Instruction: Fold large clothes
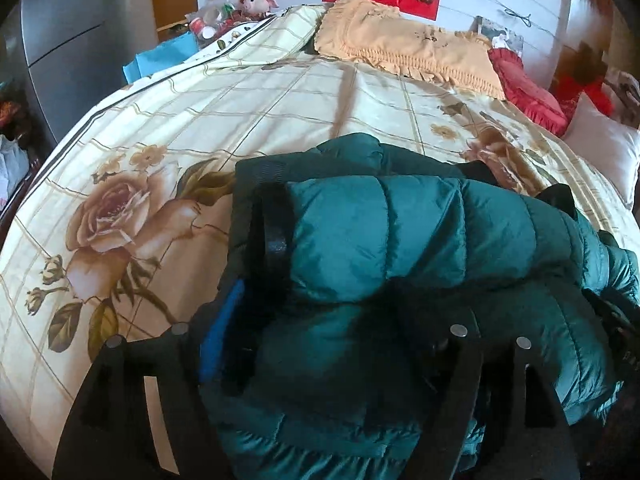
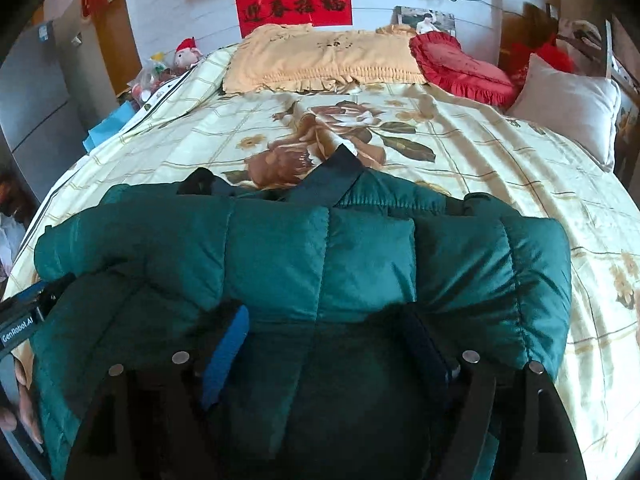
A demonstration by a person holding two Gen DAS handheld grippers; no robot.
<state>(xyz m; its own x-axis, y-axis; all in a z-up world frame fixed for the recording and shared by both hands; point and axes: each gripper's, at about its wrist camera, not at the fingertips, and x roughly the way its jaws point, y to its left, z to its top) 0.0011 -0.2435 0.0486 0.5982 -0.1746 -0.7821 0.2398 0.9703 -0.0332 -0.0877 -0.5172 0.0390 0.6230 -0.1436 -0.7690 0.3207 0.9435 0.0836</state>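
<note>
A dark green puffer jacket lies folded in a thick bundle on the near part of the bed; it also shows in the right wrist view. My left gripper has its fingers spread wide around the bundle's left end, and padding bulges between them. My right gripper has its blue pads wide apart, with the jacket's near edge filling the gap. The left gripper's body shows at the jacket's left edge in the right wrist view.
The bed carries a cream floral quilt. A yellow pillow, a red cushion and a white pillow lie at the head. Toys and a blue bag stand at the left. A grey cabinet stands further left.
</note>
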